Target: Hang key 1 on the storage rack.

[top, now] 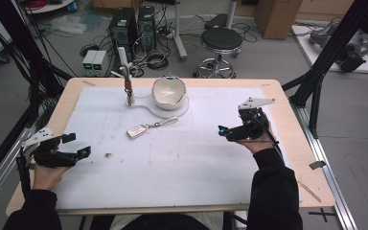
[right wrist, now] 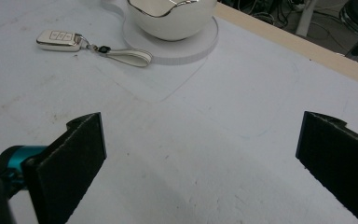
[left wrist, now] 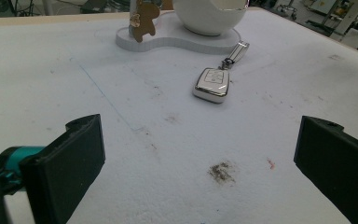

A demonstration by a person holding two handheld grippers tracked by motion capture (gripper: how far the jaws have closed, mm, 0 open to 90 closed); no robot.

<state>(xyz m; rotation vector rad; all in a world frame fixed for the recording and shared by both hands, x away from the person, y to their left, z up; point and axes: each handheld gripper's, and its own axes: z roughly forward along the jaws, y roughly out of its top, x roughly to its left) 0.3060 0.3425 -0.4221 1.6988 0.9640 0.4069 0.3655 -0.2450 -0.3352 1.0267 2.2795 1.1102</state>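
High view: your left gripper (top: pixel 79 146) and right gripper (top: pixel 223 130) both hold their jaws wide, empty. Key fob (top: pixel 137 131) lies mid-table between them, just near of the white bowl (top: pixel 168 91).

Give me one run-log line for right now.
left gripper: open, off key fob | right gripper: open, empty | key fob: flat on table, untouched | bowl: on stand
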